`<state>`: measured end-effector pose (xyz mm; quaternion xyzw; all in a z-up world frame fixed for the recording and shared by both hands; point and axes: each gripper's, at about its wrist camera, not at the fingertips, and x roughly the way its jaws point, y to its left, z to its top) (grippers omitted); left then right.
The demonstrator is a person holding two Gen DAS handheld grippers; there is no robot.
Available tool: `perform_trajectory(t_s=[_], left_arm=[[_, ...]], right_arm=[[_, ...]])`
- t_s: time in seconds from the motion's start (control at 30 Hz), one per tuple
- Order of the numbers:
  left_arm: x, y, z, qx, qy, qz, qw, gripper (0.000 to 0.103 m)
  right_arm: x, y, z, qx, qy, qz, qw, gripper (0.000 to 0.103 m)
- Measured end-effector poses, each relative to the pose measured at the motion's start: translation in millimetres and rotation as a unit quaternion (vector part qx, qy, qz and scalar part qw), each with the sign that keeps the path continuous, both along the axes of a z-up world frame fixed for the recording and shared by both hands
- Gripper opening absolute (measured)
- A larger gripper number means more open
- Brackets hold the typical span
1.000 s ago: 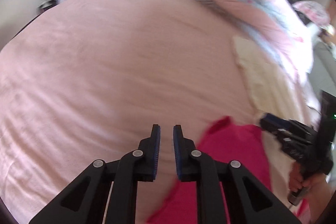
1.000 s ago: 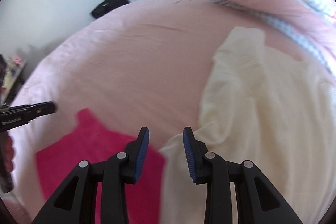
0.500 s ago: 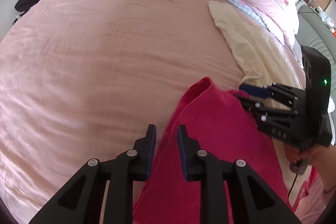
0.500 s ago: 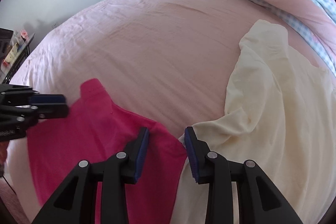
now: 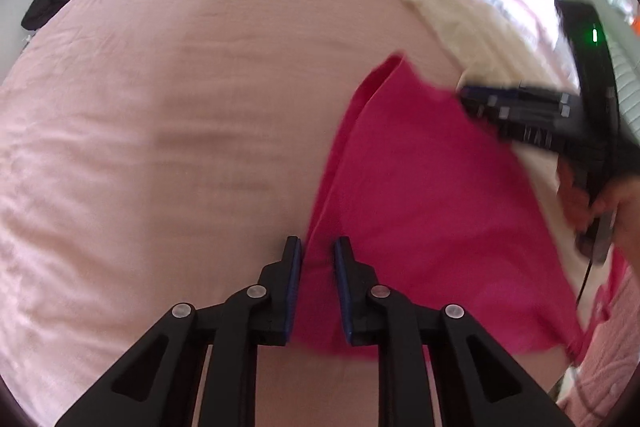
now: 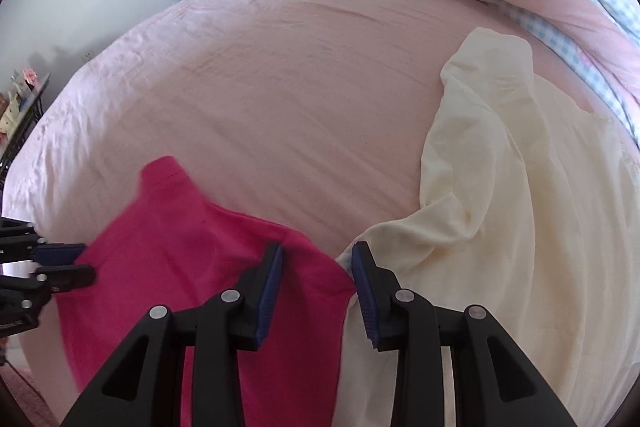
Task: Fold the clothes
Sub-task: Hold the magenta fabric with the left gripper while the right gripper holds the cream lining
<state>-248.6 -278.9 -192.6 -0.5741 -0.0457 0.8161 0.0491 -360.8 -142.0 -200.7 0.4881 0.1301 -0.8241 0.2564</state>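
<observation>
Pink garment (image 5: 420,195) edge now between closing left jaws.

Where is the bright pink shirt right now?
The pink shirt lies on the pink bedsheet, at the near left in the right wrist view, touching the cream garment.

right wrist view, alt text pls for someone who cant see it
The right gripper hovers open over the corner of a pink garment lying on a pink bed sheet. A cream garment lies to the right, and the left gripper reaches in at the left edge.
</observation>
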Motion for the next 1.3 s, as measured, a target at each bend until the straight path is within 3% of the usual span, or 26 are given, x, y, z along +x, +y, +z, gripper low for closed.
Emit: perform_trajectory(t_s=[0.07, 0.17, 0.23, 0.33, 0.43, 0.5, 0.6, 0.67, 0.77, 0.83, 0.9, 0.97, 1.07, 1.13, 1.23, 1.3], left_arm=[[12.8, -2.5, 7.3, -0.017, -0.005, 0.01, 0.9998, 0.017], [5.7, 0.7, 25.6, -0.019, 0.045, 0.023, 0.9985, 0.017], [-9.2, 12.5, 40.1, 0.008, 0.091, 0.016, 0.9957, 0.017], [-41.3, 40.2, 44.1, 0.06, 0.119, -0.01, 0.991, 0.017], [-75.4, 68.5, 26.4, 0.067, 0.094, -0.024, 0.993, 0.017], [-88.8, 79.0, 5.9, 0.013, 0.043, -0.023, 0.9987, 0.016], [-76.7, 76.0, 5.6, -0.04, 0.007, -0.04, 0.9984, 0.016], [-60.8, 63.0, 9.2, -0.078, -0.014, -0.025, 0.9965, 0.016], [-53.7, 41.1, 18.4, -0.036, 0.008, 0.02, 0.9991, 0.016], [-66.8, 50.5, 31.6, 0.004, 0.05, 0.008, 0.9987, 0.016], [-82.4, 66.4, 40.1, 0.064, 0.084, -0.013, 0.9944, 0.016], [-97.3, 82.5, 33.4, 0.093, 0.081, -0.023, 0.9921, 0.016], [-117.6, 98.0, 8.6, 0.058, 0.043, -0.025, 0.9971, 0.014], [-117.7, 90.0, 9.1, 0.055, 0.045, -0.01, 0.9974, 0.012], [-102.3, 52.6, 15.5, -0.002, 0.055, 0.062, 0.9966, 0.011], [-96.4, 22.4, 15.4, -0.031, 0.053, 0.128, 0.9899, 0.011]], right_arm=[[-3.7, 1.0, 0.8, -0.005, -0.003, -0.003, 1.0, 0.034], [-2.3, 4.9, 9.6, -0.008, 0.007, -0.014, 1.0, 0.033], [2.2, 8.8, 17.1, -0.012, 0.016, -0.02, 1.0, 0.033], [3.4, 9.8, 16.3, -0.021, 0.001, -0.006, 1.0, 0.035], [1.9, 6.5, 7.3, -0.01, 0.0, -0.001, 1.0, 0.035], [-0.2, 4.9, 2.2, -0.006, -0.001, -0.001, 1.0, 0.035], [-13.0, 8.6, 2.4, -0.021, -0.012, -0.025, 0.999, 0.036], [-13.0, 11.4, 3.3, -0.025, -0.015, -0.021, 0.999, 0.036], [-5.3, 19.0, 15.9, -0.033, 0.006, -0.024, 0.999, 0.036], [-1.5, 25.1, 27.5, -0.049, 0.021, -0.03, 0.998, 0.036], [3.3, 24.0, 29.8, -0.062, -0.001, -0.013, 0.998, 0.036], [6.1, 20.0, 26.4, -0.05, -0.008, 0.001, 0.999, 0.036], [7.7, 12.3, 16.1, -0.014, -0.009, 0.016, 1.0, 0.036], [3.2, 12.5, 8.5, -0.005, -0.012, 0.011, 1.0, 0.036], [-2.6, 17.1, 4.8, -0.007, -0.008, 0.004, 1.0, 0.036], [-5.7, 21.4, 5.8, -0.01, -0.005, -0.003, 1.0, 0.036]])
